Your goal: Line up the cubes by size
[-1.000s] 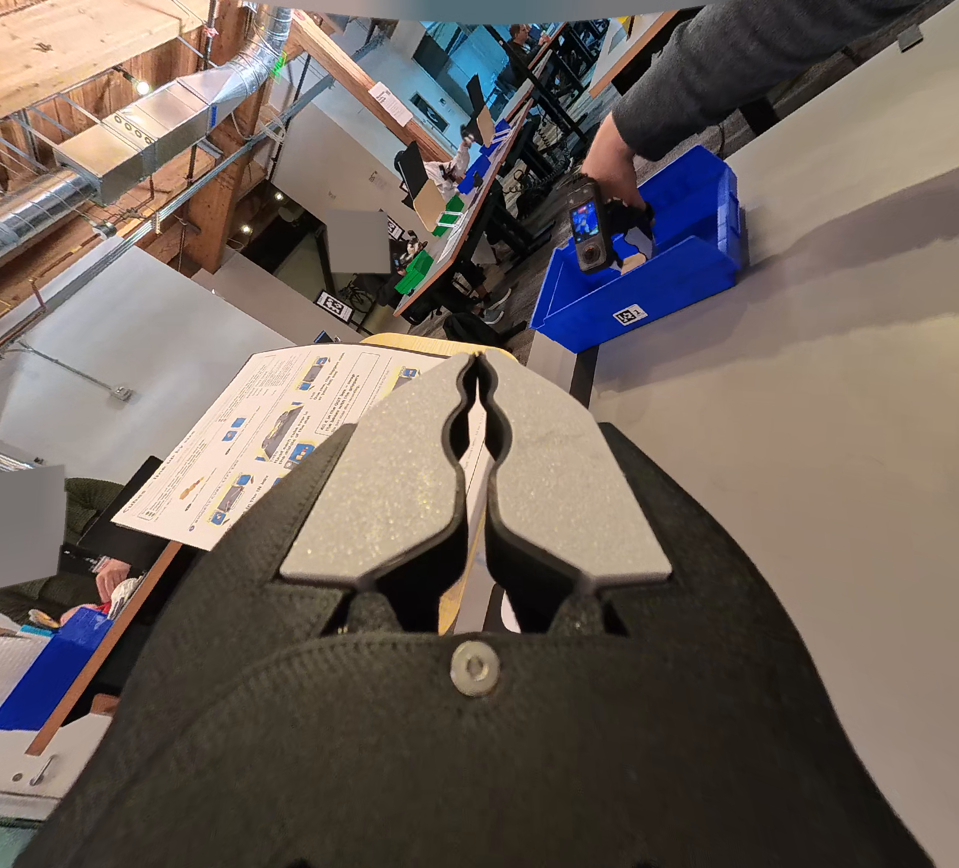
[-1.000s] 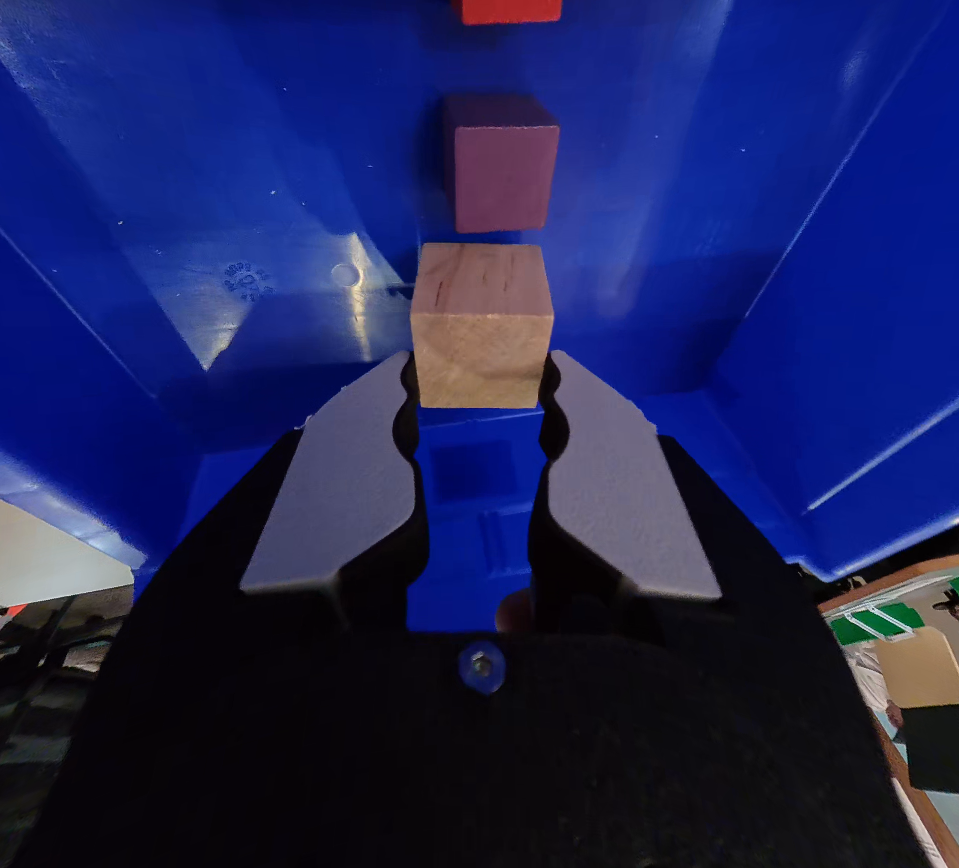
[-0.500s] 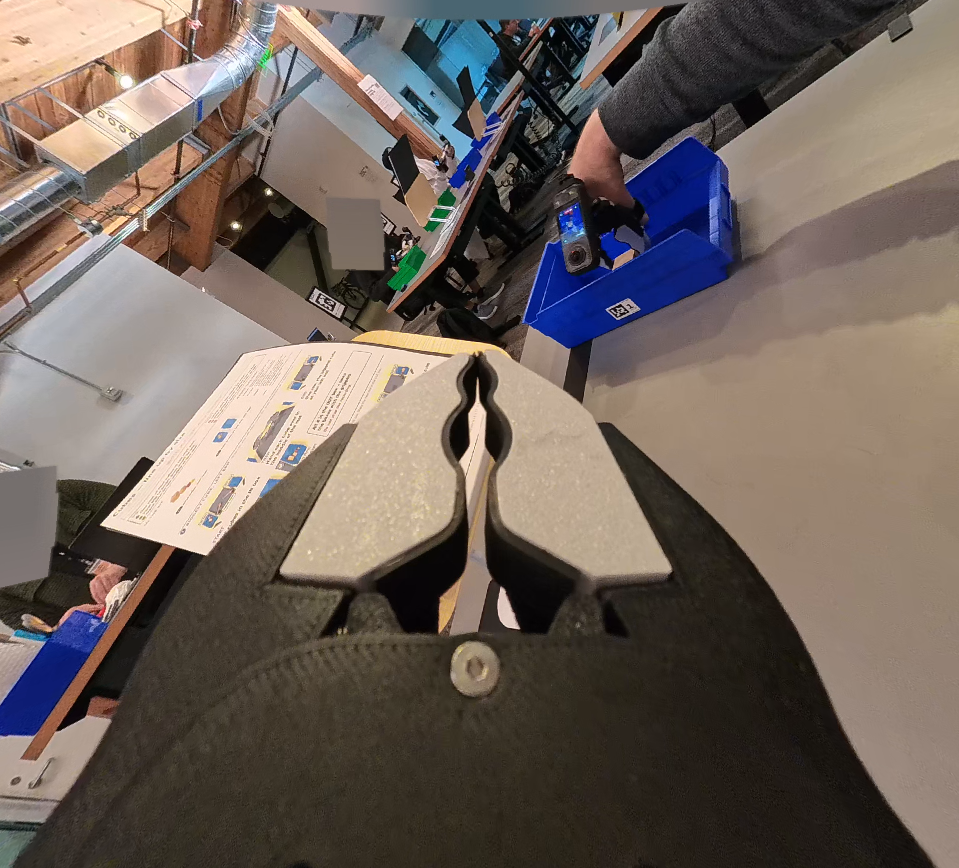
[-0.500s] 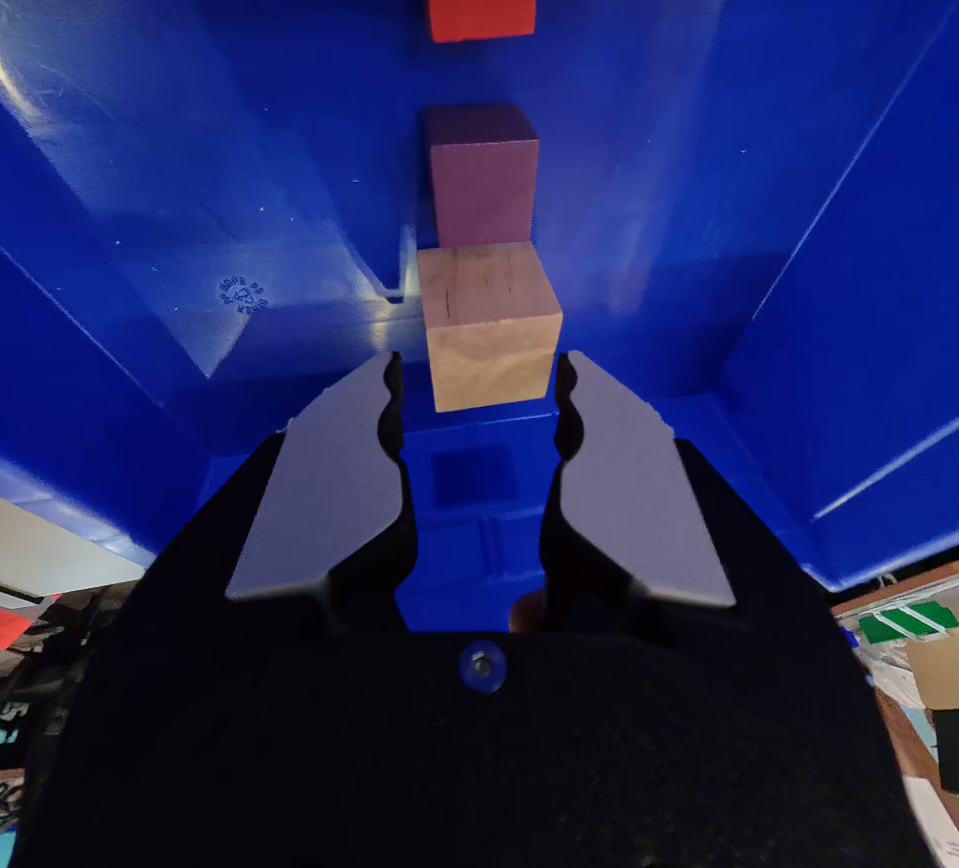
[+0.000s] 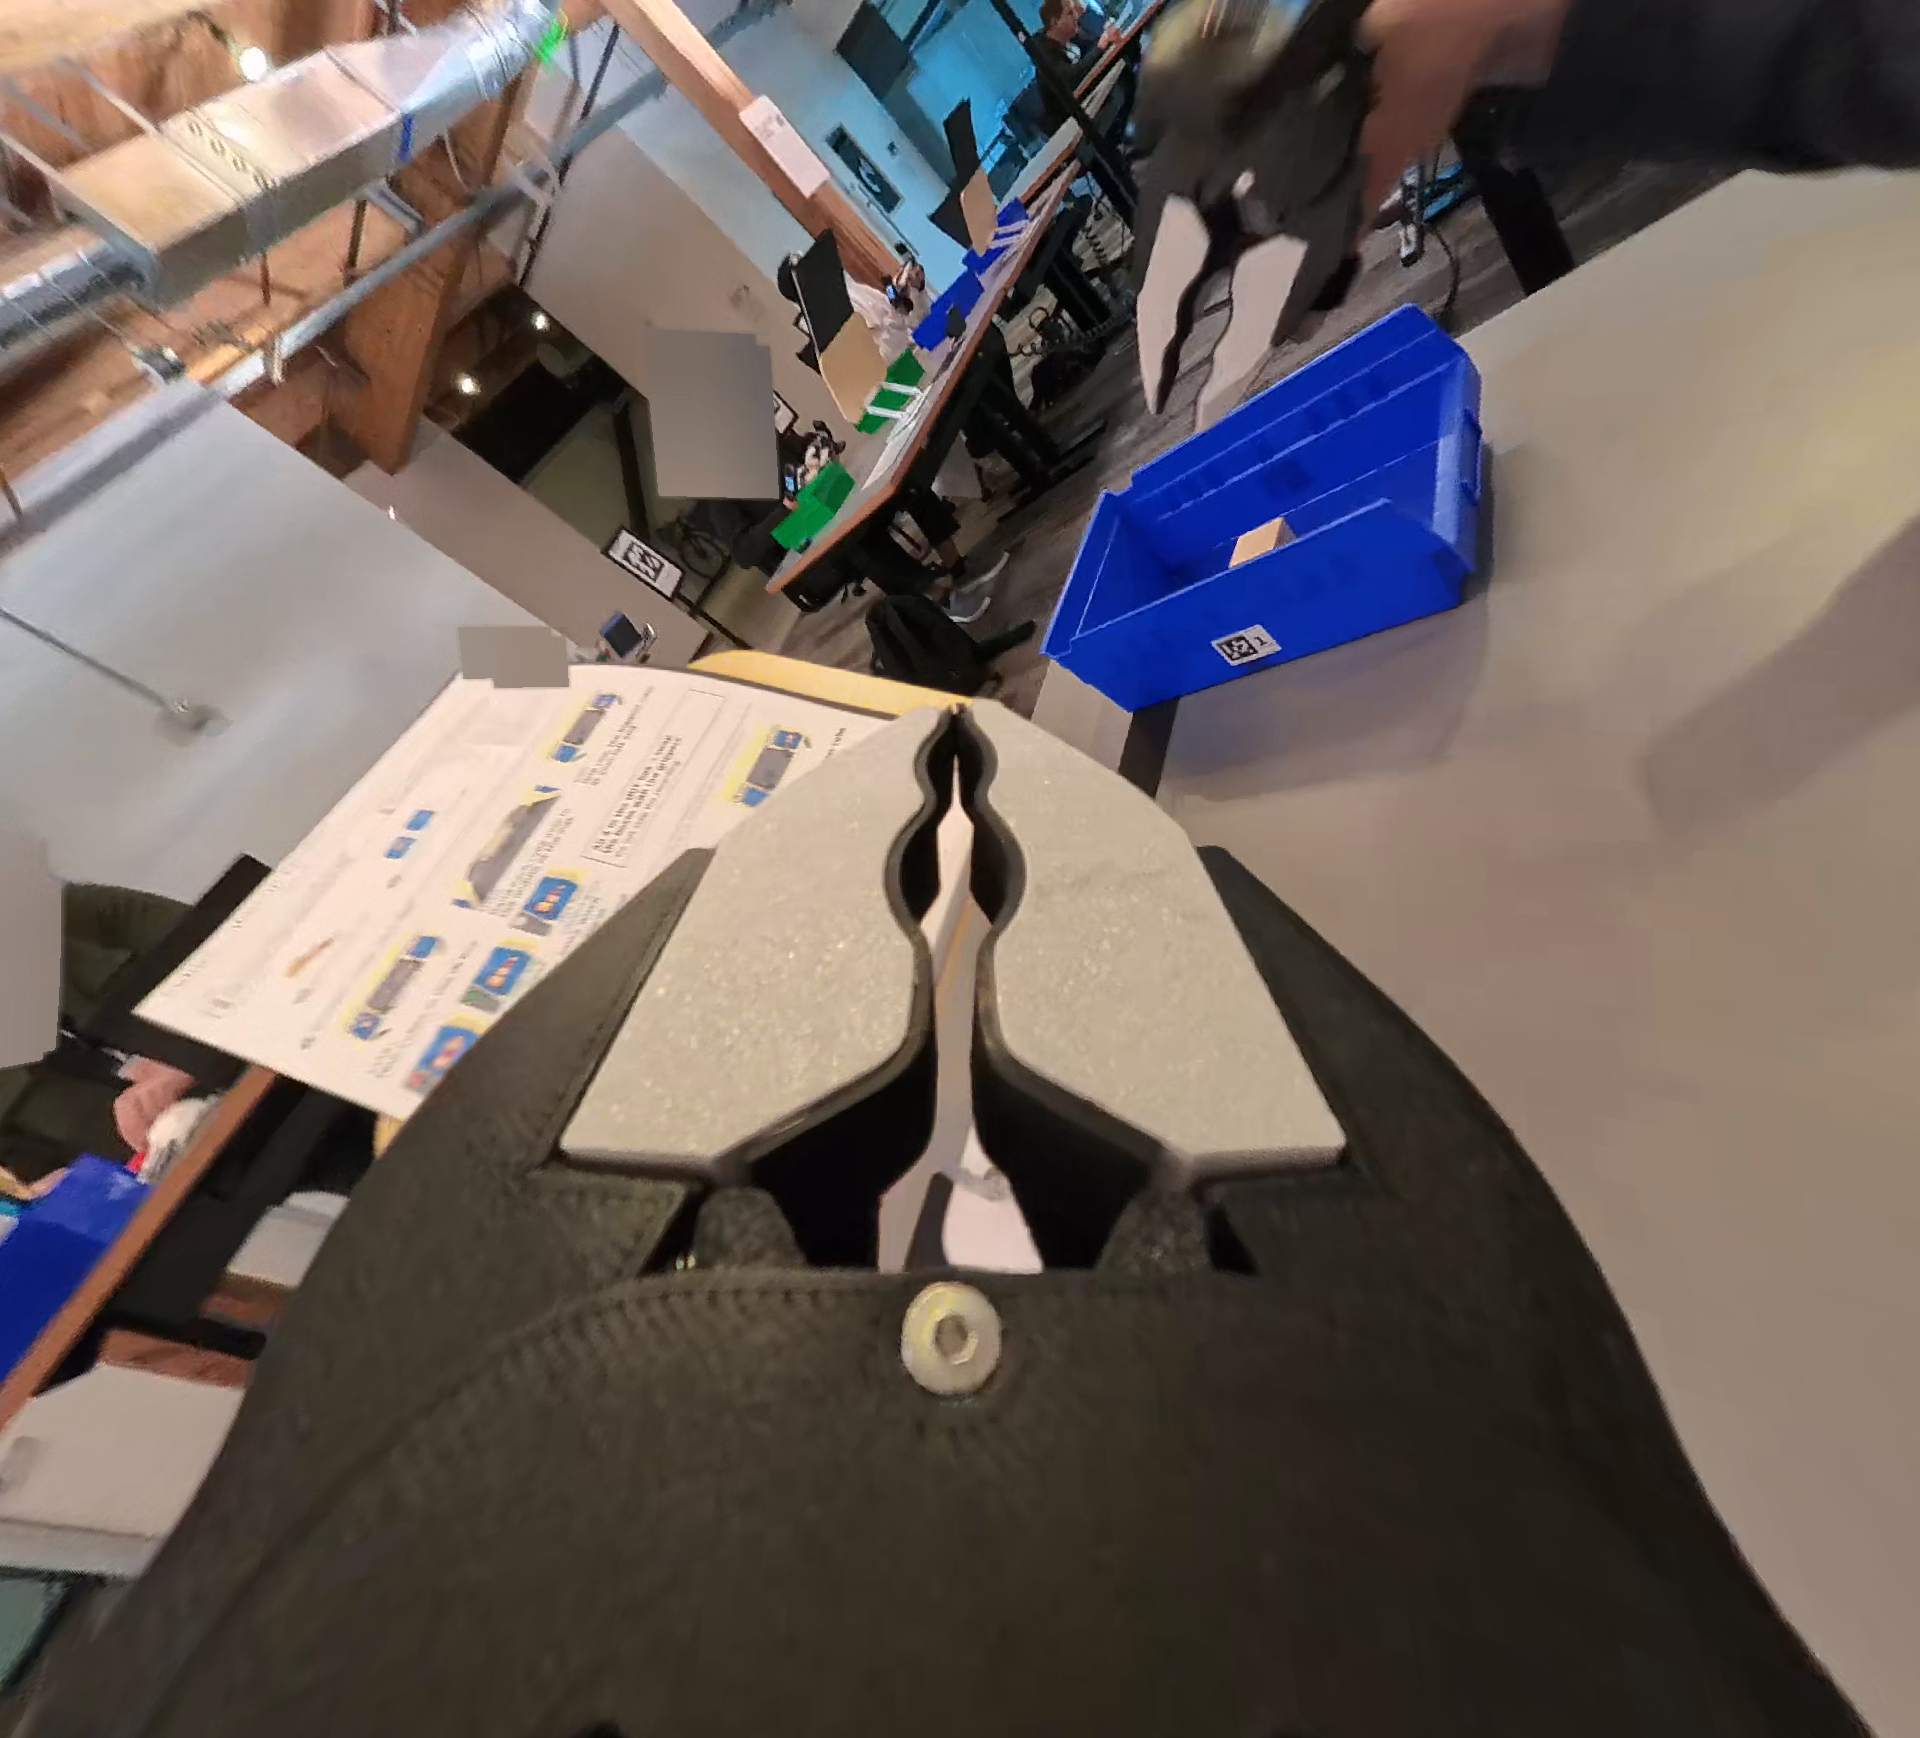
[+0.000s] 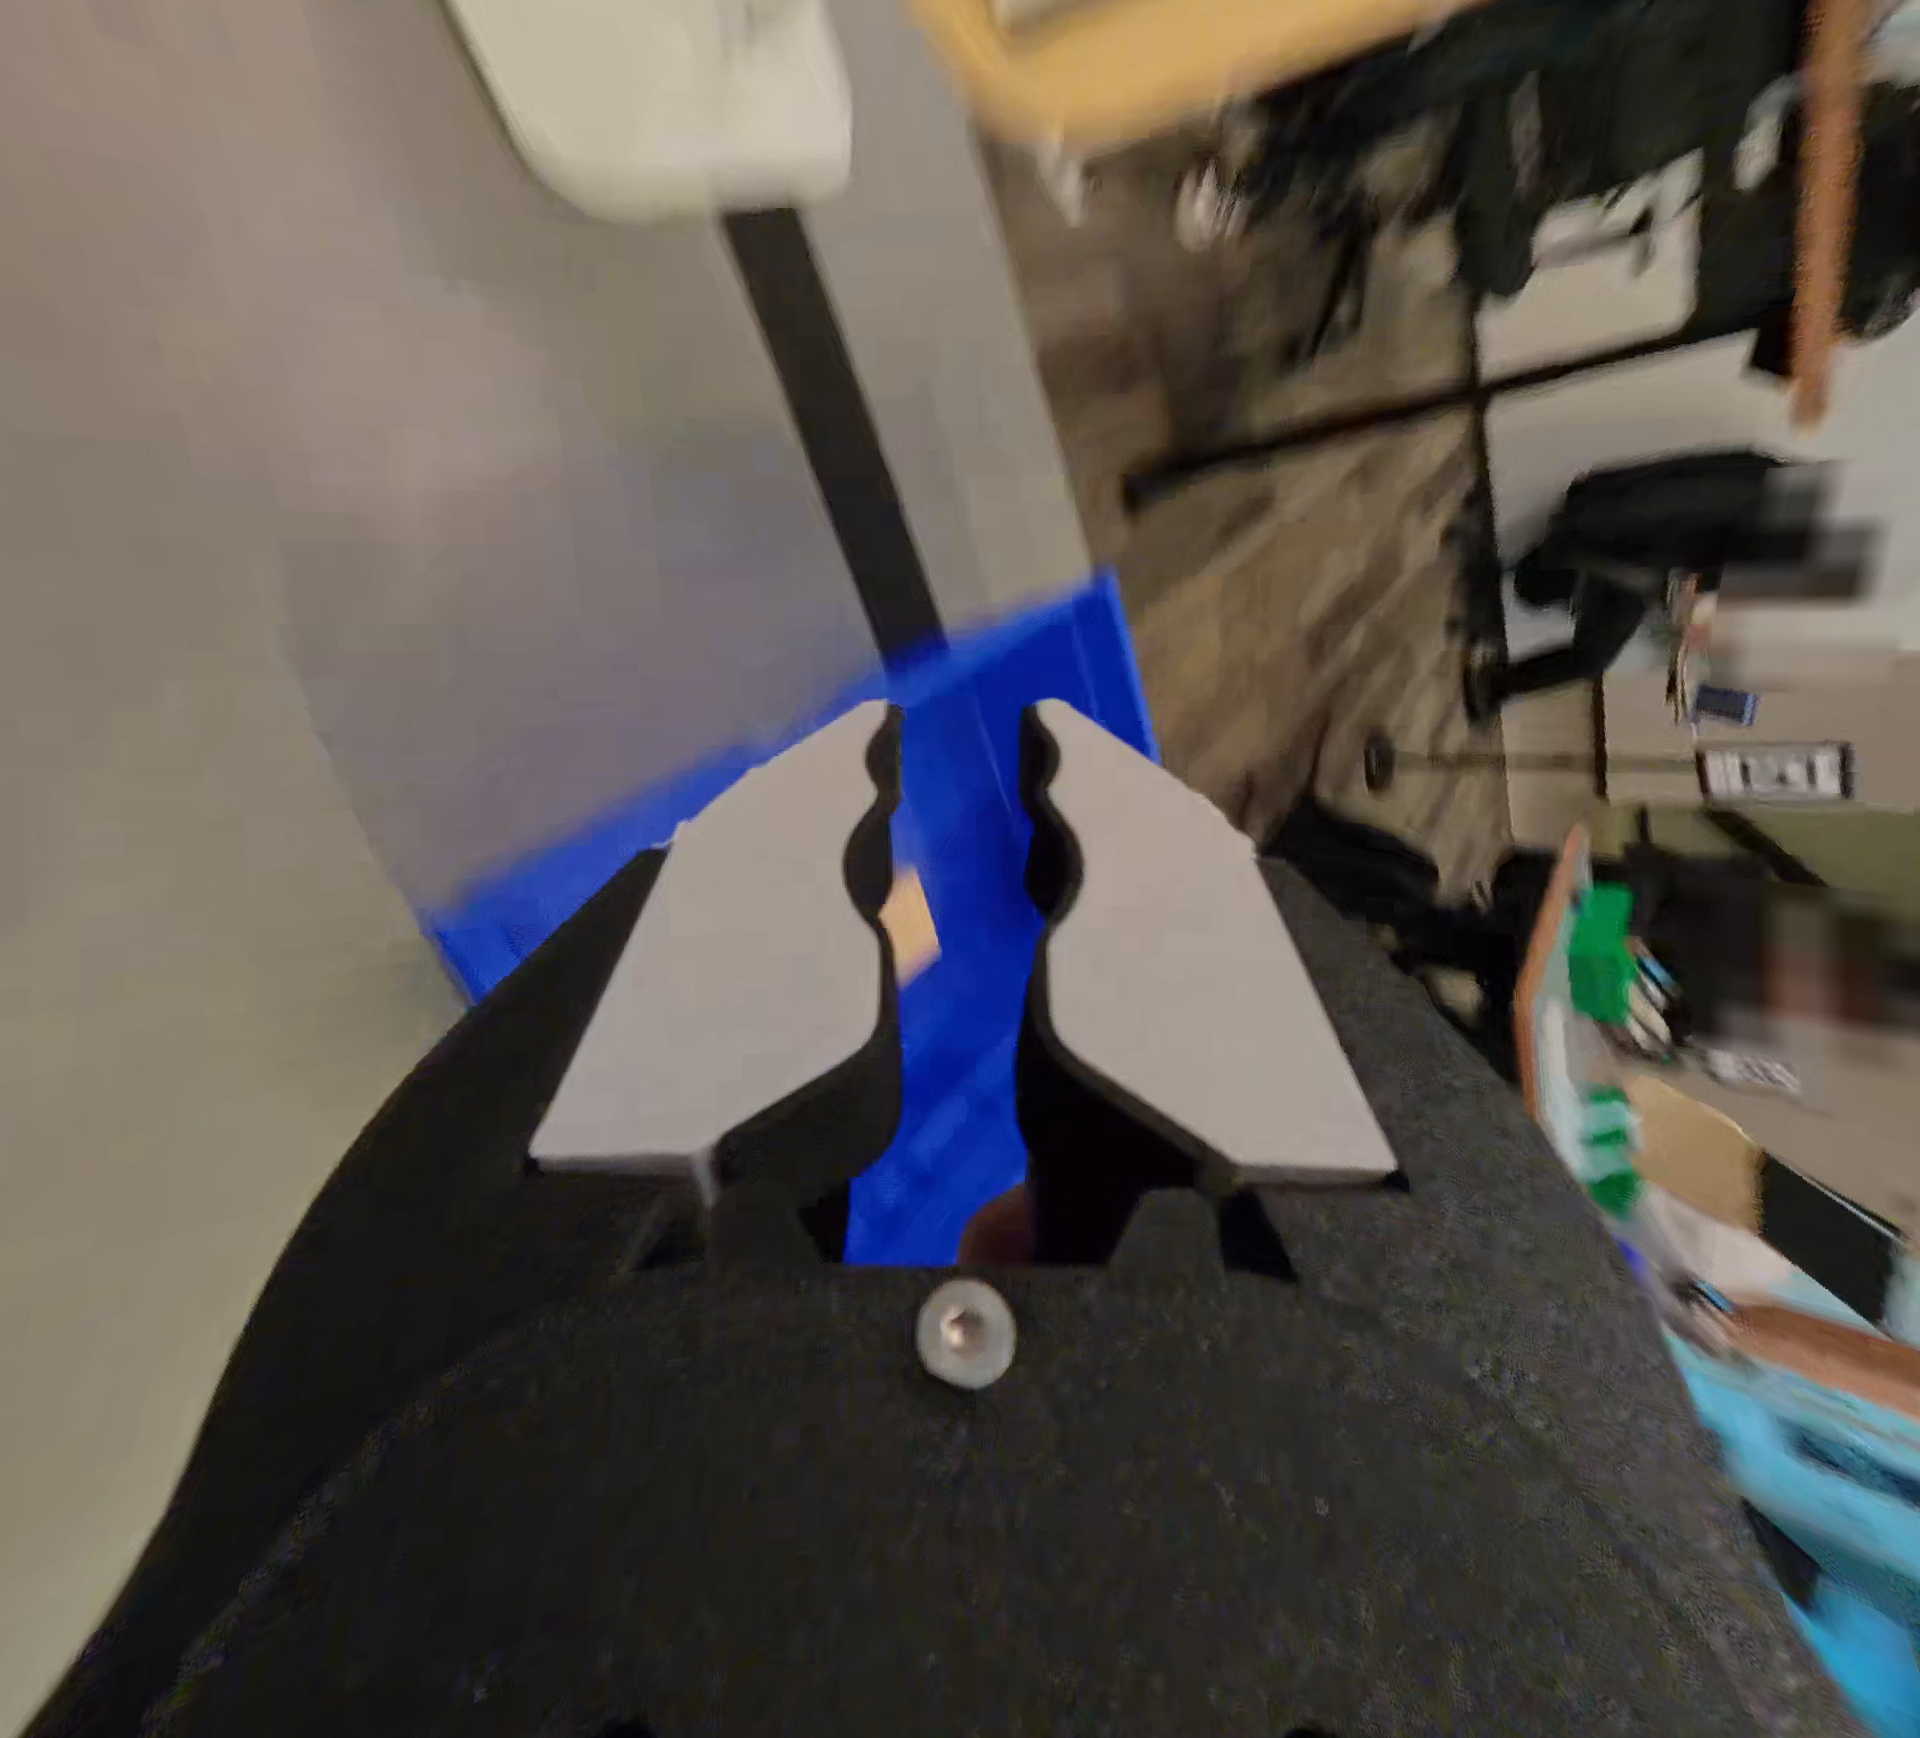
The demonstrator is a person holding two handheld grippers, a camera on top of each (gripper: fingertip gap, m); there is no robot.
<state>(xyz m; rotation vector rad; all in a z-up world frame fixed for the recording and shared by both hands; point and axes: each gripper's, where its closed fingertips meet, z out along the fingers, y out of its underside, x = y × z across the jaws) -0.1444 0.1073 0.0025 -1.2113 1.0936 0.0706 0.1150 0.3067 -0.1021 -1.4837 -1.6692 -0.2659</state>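
Note:
A blue bin (image 5: 1278, 587) stands on the grey table (image 5: 1558, 909) at the far edge. One wooden cube (image 5: 1260, 541) shows inside it; other cubes are hidden by the bin wall. My right gripper (image 5: 1210, 369) hangs in the air above the bin, held by a hand, with its fingers a little apart and nothing between them. In the blurred right wrist view my right gripper (image 6: 961, 717) looks down on the bin (image 6: 1081, 649), and the wooden cube (image 6: 912, 928) lies far below, between the fingers. My left gripper (image 5: 956, 724) is shut and empty, away from the bin.
A printed sheet of paper (image 5: 468, 867) lies on a neighbouring wooden table to the left. A dark gap (image 5: 1143, 743) separates the two tables. Beyond the table edge are the floor, desks and seated people. A white object (image 6: 665, 26) lies on the table past the bin. Spacing between my two grippers at the tips: around 35 cm.
My right gripper opened off the wooden cube and left it in the bin behind the purple cube. It then rose out of the bin and its fingers narrowed. My left gripper stayed shut.

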